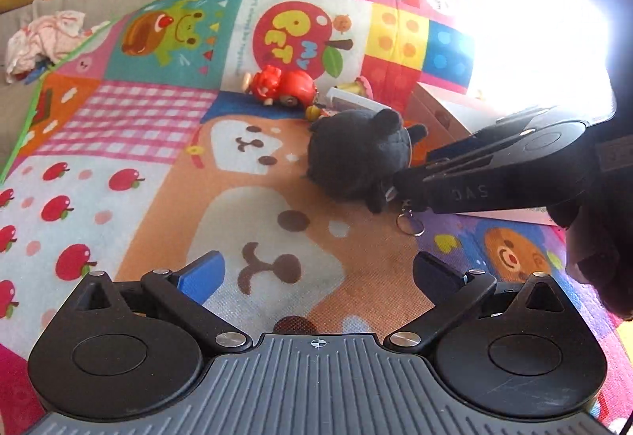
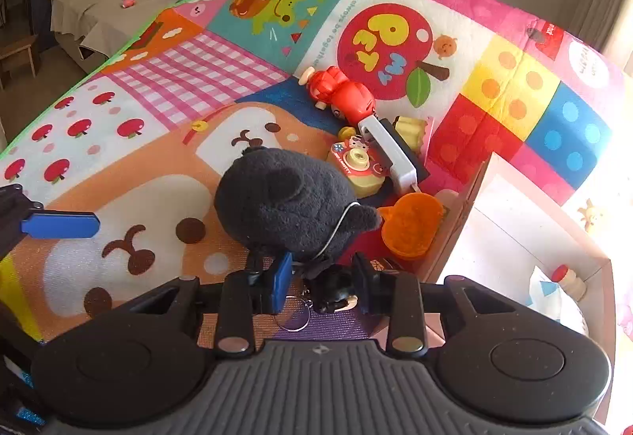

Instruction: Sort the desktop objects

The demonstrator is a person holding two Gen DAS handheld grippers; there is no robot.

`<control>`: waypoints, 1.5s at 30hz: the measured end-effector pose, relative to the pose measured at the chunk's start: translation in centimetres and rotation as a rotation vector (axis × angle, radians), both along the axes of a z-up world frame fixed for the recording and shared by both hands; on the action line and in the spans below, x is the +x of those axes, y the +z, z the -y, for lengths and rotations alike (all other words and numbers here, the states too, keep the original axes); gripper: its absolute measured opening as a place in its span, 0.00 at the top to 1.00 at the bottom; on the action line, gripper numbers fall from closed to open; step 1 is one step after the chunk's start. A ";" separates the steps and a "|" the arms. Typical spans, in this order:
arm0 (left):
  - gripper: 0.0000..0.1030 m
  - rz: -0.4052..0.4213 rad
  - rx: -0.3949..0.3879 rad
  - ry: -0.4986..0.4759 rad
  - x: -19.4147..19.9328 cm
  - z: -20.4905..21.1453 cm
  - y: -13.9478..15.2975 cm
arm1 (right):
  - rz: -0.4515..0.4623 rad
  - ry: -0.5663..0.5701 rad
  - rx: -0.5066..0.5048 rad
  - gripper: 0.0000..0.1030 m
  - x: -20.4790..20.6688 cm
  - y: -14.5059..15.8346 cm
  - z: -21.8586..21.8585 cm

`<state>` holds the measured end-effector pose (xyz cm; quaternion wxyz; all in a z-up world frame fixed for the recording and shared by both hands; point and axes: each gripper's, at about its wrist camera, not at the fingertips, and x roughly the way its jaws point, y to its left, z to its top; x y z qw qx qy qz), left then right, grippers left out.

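Several toys [image 2: 358, 162] crowd behind black plush [image 2: 289, 201], box [image 2: 467, 213] alongside

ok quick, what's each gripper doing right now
Left gripper: open, holding nothing, above the mat.
Right gripper: closed on the black plush at its near end, by the key ring.

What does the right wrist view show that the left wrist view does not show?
Only the right wrist view shows the orange cup beside the box, the full toy camera, and a small red-capped figure inside the box. Only the left wrist view shows the right gripper from the side, its tips at the plush's lower edge, and the left gripper wide open over the mat. Both share the black plush, its key ring, the red toy and the colourful mat.
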<state>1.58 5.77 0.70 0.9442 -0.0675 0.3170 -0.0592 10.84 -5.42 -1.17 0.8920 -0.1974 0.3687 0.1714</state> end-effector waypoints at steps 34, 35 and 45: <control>0.00 0.001 -0.036 0.003 0.8 -1.5 0.0 | -0.326 0.002 0.272 0.85 8.9 2.0 -2.2; 0.00 -0.001 -0.031 -0.005 0.7 -1.5 0.1 | -0.338 0.020 0.285 0.85 7.9 2.2 -2.2; 0.00 0.007 0.084 -0.050 -0.3 -0.5 0.4 | -0.260 0.014 0.438 0.88 2.1 6.0 2.5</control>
